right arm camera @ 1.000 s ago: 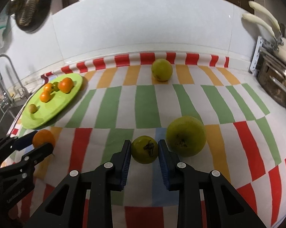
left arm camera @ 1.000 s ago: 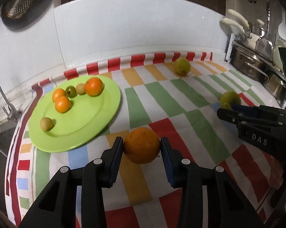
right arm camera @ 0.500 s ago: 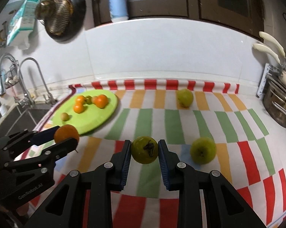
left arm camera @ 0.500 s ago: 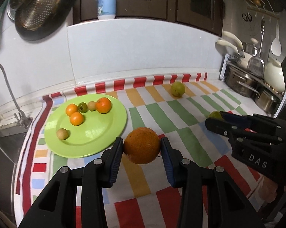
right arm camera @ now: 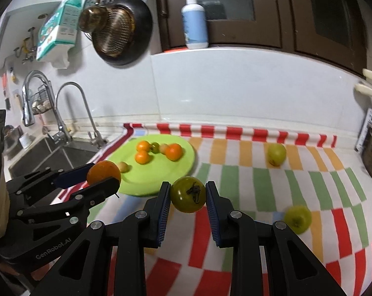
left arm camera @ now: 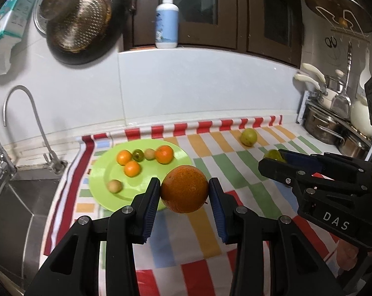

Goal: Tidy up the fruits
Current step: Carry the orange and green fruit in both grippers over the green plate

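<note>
My left gripper (left arm camera: 184, 194) is shut on a large orange (left arm camera: 184, 188) and holds it in the air near the front rim of the lime green plate (left arm camera: 104, 175). My right gripper (right arm camera: 188, 196) is shut on a small green fruit with a dark stem scar (right arm camera: 188, 194), lifted above the striped cloth. The plate (right arm camera: 183, 162) carries several small oranges and green fruits. Each gripper shows in the other's view: the right one (left arm camera: 274, 159) and the left one (right arm camera: 103, 176).
Two yellow-green fruits lie on the checked cloth, one at the back (right arm camera: 276, 153) and one near the front right (right arm camera: 297, 218). A sink with taps (right arm camera: 62, 123) is to the left. Pots (left arm camera: 326, 125) stand at the right. Pans hang on the wall.
Both grippers have risen well above the counter with their fruits, so the view now takes in the wall, cupboards and sink. The plate and loose fruits look farther away.
</note>
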The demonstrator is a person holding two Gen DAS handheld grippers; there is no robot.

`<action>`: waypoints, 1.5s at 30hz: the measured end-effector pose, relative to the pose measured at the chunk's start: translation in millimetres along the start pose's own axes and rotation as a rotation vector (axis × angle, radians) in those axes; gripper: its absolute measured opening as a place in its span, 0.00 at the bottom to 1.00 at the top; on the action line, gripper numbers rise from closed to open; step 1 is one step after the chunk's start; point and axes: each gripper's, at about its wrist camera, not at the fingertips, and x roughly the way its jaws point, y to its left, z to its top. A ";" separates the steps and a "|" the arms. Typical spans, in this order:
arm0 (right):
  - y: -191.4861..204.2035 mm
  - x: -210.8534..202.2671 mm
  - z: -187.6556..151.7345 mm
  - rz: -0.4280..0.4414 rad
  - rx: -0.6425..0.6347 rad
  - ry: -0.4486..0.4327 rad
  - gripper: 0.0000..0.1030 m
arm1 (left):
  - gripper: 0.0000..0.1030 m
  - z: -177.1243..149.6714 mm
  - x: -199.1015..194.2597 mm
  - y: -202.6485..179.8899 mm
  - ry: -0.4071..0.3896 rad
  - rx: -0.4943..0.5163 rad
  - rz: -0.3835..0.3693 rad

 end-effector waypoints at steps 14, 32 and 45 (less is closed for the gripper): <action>34.6 46.1 40.7 0.095 -0.043 -0.011 0.29 | 0.39 16.4 16.1 50.3 -0.030 -0.028 0.100; 57.4 141.2 75.1 0.127 -0.128 0.058 0.29 | 0.39 33.4 90.0 113.9 0.039 -0.052 0.146; 57.3 207.2 70.9 0.134 -0.140 0.149 0.29 | 0.39 27.3 139.0 130.7 0.120 -0.051 0.150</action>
